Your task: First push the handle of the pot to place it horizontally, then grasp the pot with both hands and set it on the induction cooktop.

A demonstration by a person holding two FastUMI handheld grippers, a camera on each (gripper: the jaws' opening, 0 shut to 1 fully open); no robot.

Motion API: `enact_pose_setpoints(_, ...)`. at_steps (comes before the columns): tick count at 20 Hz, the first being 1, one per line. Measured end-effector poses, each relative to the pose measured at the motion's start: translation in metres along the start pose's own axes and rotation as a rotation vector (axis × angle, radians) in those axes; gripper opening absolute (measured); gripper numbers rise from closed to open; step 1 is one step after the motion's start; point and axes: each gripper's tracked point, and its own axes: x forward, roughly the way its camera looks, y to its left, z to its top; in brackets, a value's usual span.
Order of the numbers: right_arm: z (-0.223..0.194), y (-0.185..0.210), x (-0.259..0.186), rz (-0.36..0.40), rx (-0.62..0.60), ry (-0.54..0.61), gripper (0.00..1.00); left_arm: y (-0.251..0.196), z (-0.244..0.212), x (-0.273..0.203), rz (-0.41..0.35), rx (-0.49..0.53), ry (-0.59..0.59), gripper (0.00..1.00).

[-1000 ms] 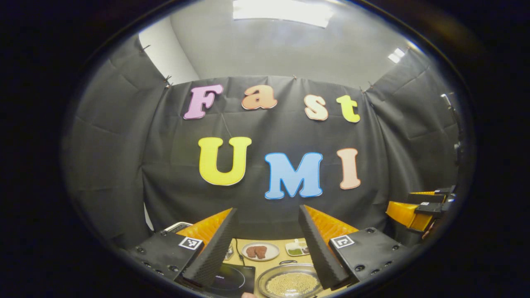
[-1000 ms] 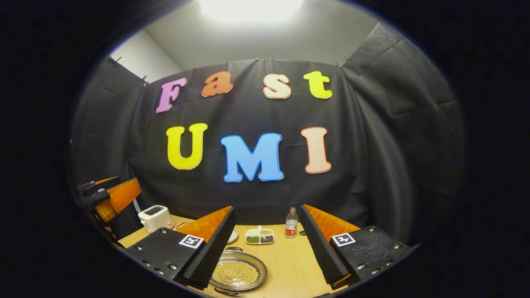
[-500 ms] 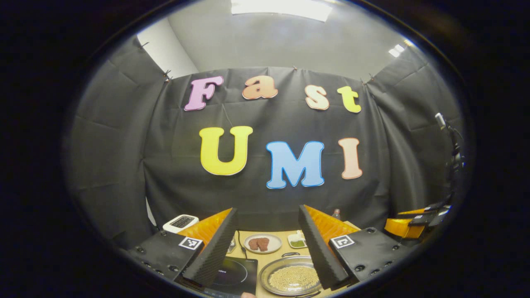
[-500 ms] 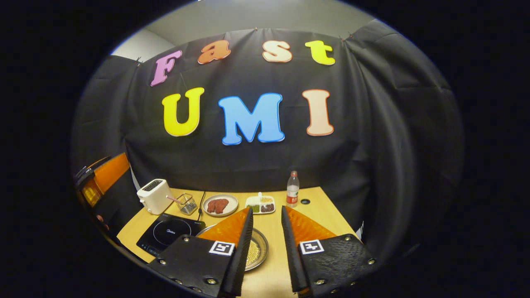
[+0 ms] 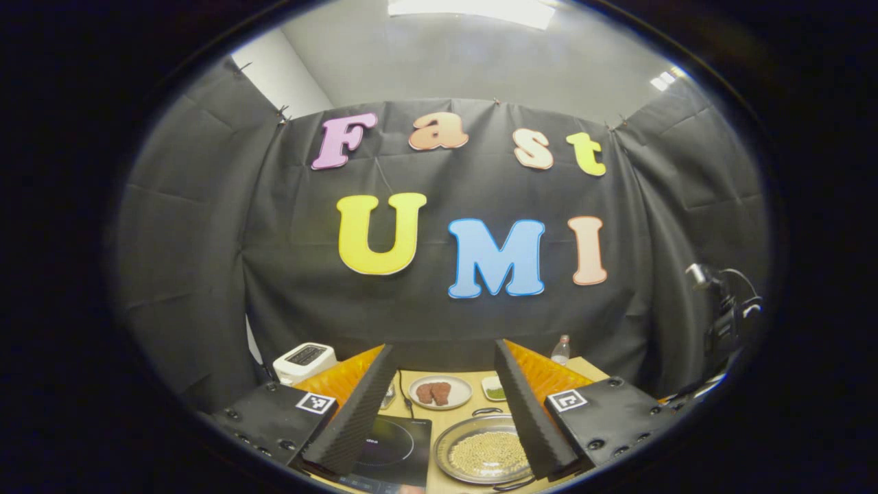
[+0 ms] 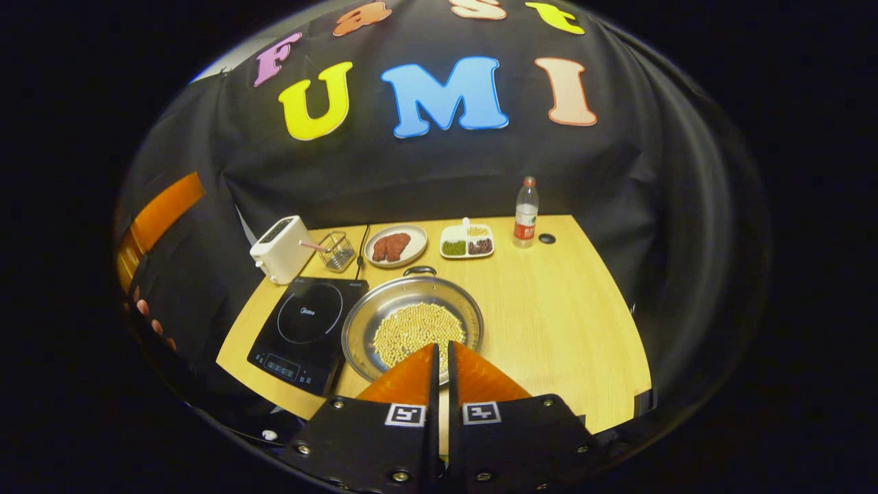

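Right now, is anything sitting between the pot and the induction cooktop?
Nothing visible. The pot sits directly beside the induction cooktop, their edges almost meeting. The toaster and wire basket stand behind the cooktop, off that path.

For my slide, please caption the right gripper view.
Shut right gripper above the bean-filled pot beside the induction cooktop.

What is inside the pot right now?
In the right gripper view the pot holds a layer of small pale yellow beans across its base. The right gripper, jaws nearly closed, covers the pot's near rim, so that edge stays unseen.
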Motion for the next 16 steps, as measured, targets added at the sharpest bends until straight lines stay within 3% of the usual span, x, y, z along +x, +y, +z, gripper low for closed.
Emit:
enact_pose_setpoints(13, -0.079, 0.047, 0.05, 0.1, 0.083, 0.333, 0.06, 0.05, -0.016, -0.008, 0.07, -0.006, 0.027, 0.99)
enact_pose_setpoints(16, -0.094, 0.065, 0.06, 0.147, 0.133, 0.389, 0.06, 0.064, -0.014, -0.011, 0.087, -0.002, 0.02, 0.94)
